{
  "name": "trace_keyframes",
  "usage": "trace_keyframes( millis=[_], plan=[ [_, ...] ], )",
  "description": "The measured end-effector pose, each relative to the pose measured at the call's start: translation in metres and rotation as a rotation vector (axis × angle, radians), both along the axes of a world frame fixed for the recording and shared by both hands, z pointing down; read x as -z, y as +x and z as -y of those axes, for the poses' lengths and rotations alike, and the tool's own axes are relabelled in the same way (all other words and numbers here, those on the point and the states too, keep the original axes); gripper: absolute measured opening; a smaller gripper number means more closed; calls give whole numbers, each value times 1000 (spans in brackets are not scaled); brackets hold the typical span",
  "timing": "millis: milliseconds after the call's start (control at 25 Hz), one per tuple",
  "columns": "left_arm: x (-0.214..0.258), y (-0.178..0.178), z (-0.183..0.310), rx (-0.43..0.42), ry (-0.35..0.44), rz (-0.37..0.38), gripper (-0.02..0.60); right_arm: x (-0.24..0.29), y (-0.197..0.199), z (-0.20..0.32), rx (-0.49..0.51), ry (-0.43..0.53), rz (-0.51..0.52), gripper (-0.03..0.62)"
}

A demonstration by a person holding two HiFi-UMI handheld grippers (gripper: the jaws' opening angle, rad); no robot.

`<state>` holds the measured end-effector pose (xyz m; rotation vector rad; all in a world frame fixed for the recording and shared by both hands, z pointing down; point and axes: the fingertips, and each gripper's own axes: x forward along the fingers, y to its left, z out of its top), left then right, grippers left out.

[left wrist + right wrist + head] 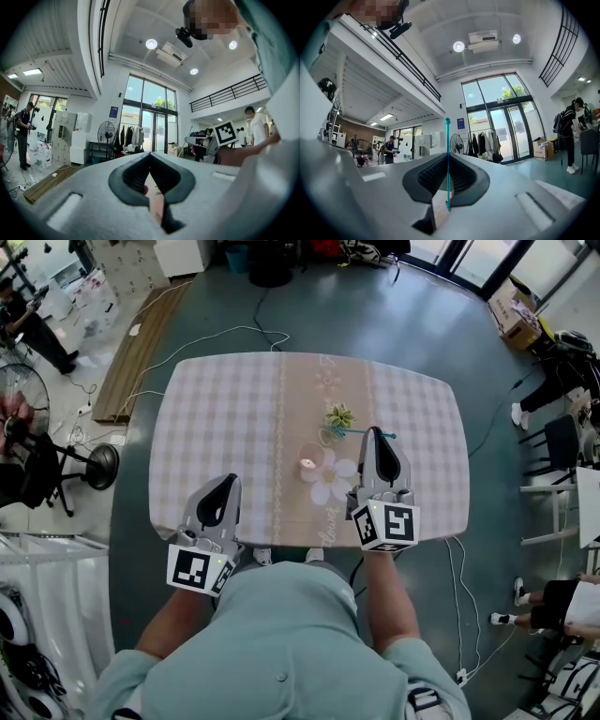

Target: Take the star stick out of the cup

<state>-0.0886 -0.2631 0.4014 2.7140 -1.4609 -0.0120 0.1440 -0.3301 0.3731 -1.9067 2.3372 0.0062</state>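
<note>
The right gripper (375, 434) was clamped shut on the thin teal star stick (339, 417), near the bench's middle. The stick could swivel or slip in that narrow pinch, and its star might clip the cup (309, 461) and topple it. The left gripper (228, 482), closed and empty, steadied nothing.

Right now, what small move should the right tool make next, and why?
Probably lower the star stick onto the table beside the cup. The right tool is shut on its thin shaft, and the star end already looks clear of the cup's rim.

Place: a big open studio hall.
Building: high ceiling (440, 28), balcony railing (229, 93), tall glass doors (506, 126).
Floor: green floor (375, 324) with loose cables (234, 330) and cardboard boxes (514, 310).
Equipment: standing fan (107, 132), clothes rack (483, 143).
</note>
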Motion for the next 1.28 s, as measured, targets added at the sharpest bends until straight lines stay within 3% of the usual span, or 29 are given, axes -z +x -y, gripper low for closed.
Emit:
trace_keyframes(
  millis=[520,1280],
  plan=[
    [3,2,-1,1,4,0,2,15,-5,-5,8,45,-56,3],
    [1,2,0,5,6,1,2,10,-6,-3,7,37,-58,0]
  ],
)
